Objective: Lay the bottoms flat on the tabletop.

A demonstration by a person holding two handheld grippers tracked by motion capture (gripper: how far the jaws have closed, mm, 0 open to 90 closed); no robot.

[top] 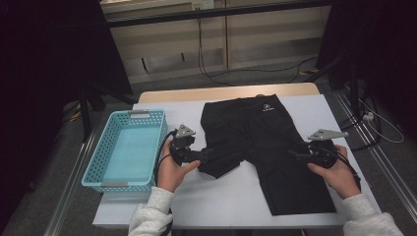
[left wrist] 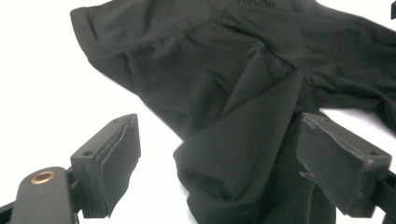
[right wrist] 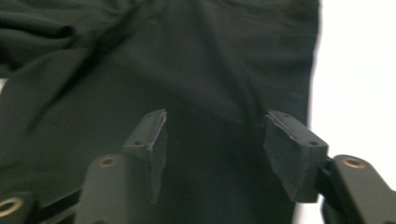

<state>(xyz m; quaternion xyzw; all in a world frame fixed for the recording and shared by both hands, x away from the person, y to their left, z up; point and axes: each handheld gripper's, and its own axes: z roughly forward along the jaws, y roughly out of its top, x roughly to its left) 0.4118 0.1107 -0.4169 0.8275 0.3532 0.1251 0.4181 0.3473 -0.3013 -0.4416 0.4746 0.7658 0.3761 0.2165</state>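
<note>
On the white table (top: 226,201), black shorts (top: 255,132), blue basket (top: 105,184).

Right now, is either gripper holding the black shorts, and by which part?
Nothing is held. Both the left gripper and the right gripper stand open over the black shorts, pads not pressing the fabric.

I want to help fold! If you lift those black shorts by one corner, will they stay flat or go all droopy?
Probably droopy. The shorts already bunch into soft folds where one leg is crumpled, seen in the left gripper view, so the cloth looks thin and floppy. They lie flat against the table, so they are likely light. Pushed, they would likely wrinkle up rather than slide in one piece.
</note>
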